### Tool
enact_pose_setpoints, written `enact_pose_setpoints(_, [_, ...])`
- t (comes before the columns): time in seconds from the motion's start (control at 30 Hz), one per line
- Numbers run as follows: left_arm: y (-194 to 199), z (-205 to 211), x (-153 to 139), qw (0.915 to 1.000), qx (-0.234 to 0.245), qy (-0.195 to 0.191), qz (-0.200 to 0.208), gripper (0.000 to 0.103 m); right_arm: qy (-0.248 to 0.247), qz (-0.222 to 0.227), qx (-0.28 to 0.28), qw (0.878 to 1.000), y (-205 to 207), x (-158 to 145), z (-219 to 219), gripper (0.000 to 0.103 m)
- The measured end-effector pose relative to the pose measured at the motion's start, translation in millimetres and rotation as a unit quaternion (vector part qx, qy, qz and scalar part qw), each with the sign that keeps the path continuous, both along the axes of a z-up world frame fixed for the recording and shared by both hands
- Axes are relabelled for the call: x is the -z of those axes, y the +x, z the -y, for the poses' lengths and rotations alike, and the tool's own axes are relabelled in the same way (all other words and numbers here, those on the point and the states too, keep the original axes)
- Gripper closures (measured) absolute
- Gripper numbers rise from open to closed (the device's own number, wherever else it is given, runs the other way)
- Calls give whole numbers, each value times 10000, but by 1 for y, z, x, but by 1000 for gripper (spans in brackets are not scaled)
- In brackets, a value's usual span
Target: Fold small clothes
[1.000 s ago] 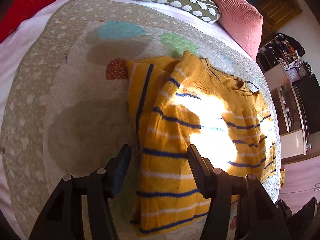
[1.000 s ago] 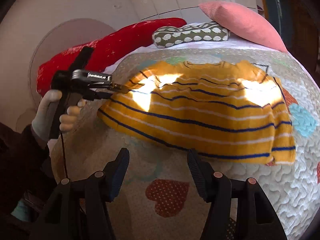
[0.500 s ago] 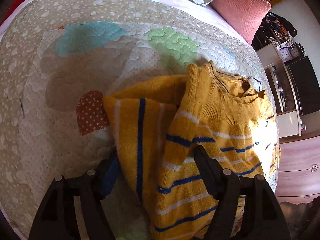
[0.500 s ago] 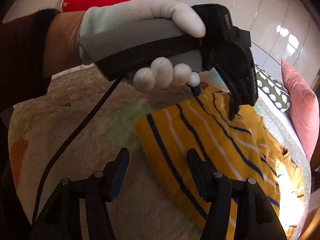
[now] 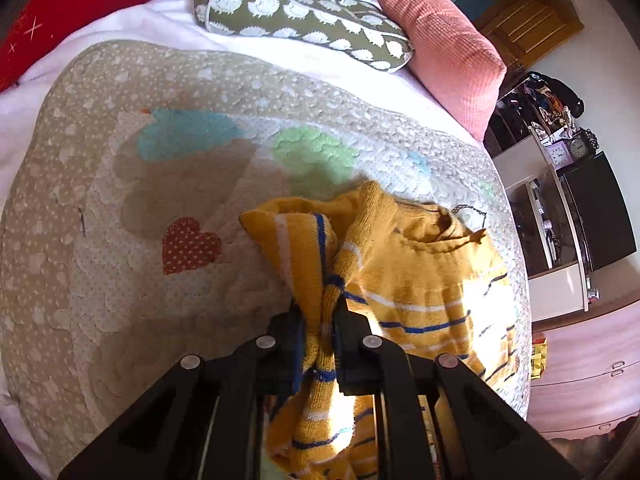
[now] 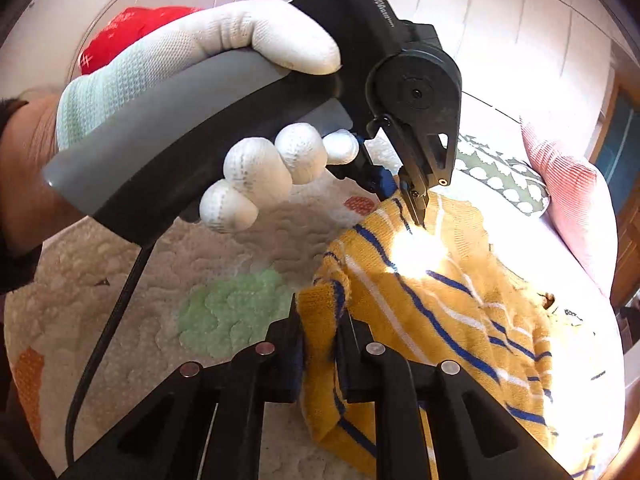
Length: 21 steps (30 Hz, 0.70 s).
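Both grips are on: left gripper (image 5: 320, 330) and right gripper (image 6: 320, 338) each pinch the striped yellow sweater's (image 5: 420, 292) edge, so next they should carry it across together, evenly.

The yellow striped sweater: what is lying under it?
Under the sweater lies the quilted bedcover with coloured patches. Both grippers, left and right, pinch it. Whatever lies beneath its middle is covered.

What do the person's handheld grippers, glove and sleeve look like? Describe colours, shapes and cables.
Both grippers are black with silver rivets. The left gripper has a grey handle, blue trigger and trailing black cable. The left hand wears a white knit glove; the sleeve is dark.
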State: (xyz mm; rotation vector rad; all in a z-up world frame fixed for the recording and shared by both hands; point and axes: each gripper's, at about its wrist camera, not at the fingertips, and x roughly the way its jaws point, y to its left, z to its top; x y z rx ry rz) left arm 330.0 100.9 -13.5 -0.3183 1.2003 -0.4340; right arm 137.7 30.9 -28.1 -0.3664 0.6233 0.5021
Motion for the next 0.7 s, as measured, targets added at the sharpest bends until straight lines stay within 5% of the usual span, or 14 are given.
enact_pose_setpoints(0.2, [-7,83,-42,9993,92,179,316,92,899,74,626,9940,-8,-36,87,94])
enact_pose_setpoints(0.37, [-14,178,-47,9979,444,308,349,92,1785,-151,1397,9739,-17,-47,183,94])
enact_pose_setpoints(0.6, [-43,306,-16,9879,1259,860,280,90,2637,-720,2474,9296,-48,-6,298,94])
enact_pose_setpoints(0.7, [-57,316,-20,9882,1419,546,162,90,2815,-977,2663,9167,-61,13,320,94])
